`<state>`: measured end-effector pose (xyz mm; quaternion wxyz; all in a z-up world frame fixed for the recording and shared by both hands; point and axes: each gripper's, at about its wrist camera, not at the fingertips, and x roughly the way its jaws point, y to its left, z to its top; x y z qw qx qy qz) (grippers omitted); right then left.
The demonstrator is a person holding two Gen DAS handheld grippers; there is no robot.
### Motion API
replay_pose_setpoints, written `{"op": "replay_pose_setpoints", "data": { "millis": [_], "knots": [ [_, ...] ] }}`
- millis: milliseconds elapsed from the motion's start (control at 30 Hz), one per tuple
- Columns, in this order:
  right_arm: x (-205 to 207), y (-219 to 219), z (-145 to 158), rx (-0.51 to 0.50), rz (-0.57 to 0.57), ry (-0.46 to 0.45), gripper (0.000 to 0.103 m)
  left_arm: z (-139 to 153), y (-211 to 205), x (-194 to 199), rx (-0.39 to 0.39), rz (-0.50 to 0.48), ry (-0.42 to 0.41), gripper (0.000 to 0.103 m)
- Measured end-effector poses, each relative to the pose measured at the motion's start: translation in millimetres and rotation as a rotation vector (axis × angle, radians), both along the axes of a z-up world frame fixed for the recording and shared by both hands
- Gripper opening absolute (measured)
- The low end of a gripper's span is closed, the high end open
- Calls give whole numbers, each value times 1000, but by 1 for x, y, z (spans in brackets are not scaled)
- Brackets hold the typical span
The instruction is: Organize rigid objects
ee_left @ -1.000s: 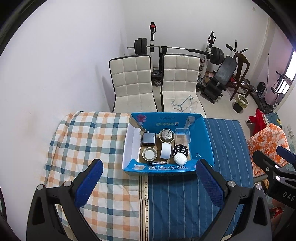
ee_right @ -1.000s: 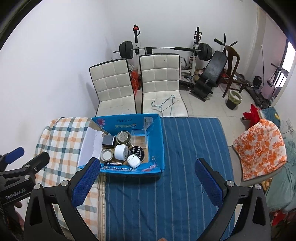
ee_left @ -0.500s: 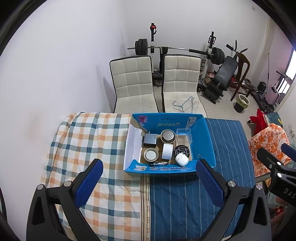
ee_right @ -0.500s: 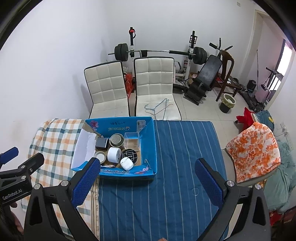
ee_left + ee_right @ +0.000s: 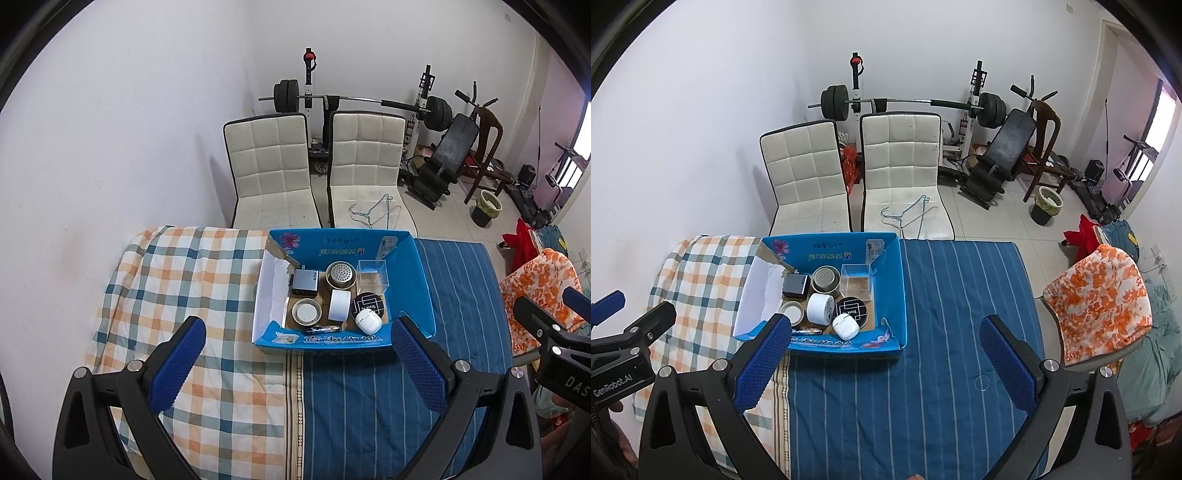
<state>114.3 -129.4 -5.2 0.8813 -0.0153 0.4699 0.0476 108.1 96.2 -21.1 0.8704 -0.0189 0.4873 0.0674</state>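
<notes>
Hovering wide and empty above the striped and checked cloths, the left tool point(image 5: 299, 354) and right tool point(image 5: 886, 354) held nothing. Beyond them the blue box point(image 5: 417, 280) held small rigid objects; two white chairs point(image 5: 269, 166) stood behind.

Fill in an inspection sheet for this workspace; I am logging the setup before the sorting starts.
Surface: checked orange and blue cloth beside blue striped cloth, both flat.
Job's things: open blue cardboard box holding a dark grey square block, perforated metal cup, clear plastic box, round metal tin, white tape roll, round black tin and white oval case.
Clutter: nothing seen loose on the cloths.
Grippers: left gripper and right gripper both empty, jaws wide apart.
Cables: nothing seen.
Surroundings: two white padded chairs, wire hangers, barbell rack.
</notes>
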Motion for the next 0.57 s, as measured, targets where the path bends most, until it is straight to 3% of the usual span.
{"op": "replay_pose_setpoints", "data": {
  "millis": [567],
  "knots": [
    [7, 0, -2, 9, -6, 12, 103, -2, 2, 0, 1, 2, -9, 103]
  ]
}}
